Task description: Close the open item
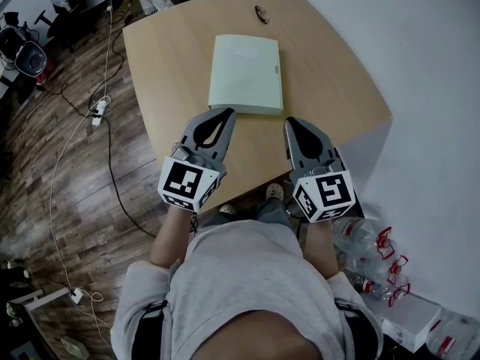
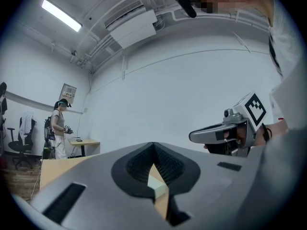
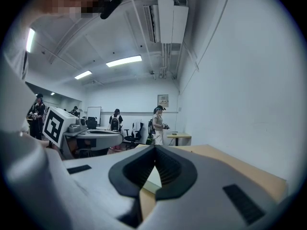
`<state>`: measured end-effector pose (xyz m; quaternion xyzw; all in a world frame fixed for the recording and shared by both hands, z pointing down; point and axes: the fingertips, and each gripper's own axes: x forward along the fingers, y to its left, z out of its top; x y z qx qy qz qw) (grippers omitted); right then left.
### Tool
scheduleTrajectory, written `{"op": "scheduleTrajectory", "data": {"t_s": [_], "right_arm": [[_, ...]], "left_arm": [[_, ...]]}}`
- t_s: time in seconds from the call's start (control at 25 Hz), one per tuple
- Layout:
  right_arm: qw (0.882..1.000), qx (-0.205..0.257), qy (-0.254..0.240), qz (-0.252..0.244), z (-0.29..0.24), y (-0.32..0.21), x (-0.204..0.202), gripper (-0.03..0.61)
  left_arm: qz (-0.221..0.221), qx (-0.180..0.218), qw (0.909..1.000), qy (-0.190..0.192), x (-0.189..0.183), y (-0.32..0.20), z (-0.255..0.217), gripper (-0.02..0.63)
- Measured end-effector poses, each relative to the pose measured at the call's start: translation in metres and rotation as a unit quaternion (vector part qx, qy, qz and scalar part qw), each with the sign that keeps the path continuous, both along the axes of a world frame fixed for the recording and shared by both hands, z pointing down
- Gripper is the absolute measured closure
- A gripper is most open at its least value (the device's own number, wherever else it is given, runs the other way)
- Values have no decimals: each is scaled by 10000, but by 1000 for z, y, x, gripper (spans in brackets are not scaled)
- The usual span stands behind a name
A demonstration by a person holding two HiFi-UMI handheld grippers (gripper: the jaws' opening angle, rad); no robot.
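Soft, dimmish indoor light from ceiling strips [image 3: 123,61]; gripper views w/ heavy fisheye, dark corners, foreground blurry

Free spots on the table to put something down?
Bare wood left of the book out to the table edge, and right of it to the corner. Far strip: only a small dark item. Crowded: near edge, left gripper and right gripper just short of the book.

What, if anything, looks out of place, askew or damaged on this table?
Nothing stands out. The pale green case lies flat on the table and looks closed. A small dark item sits near the table's far edge.
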<state>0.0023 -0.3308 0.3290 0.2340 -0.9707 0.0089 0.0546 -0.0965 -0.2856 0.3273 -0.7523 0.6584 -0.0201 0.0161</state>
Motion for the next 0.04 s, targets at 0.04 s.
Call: {"op": "scheduleTrajectory", "data": {"t_s": [0.04], "right_arm": [[10000,0,0,2,0,0,-1,569]], "left_arm": [[-1,4,10000,4,-1,0,0,598]]}}
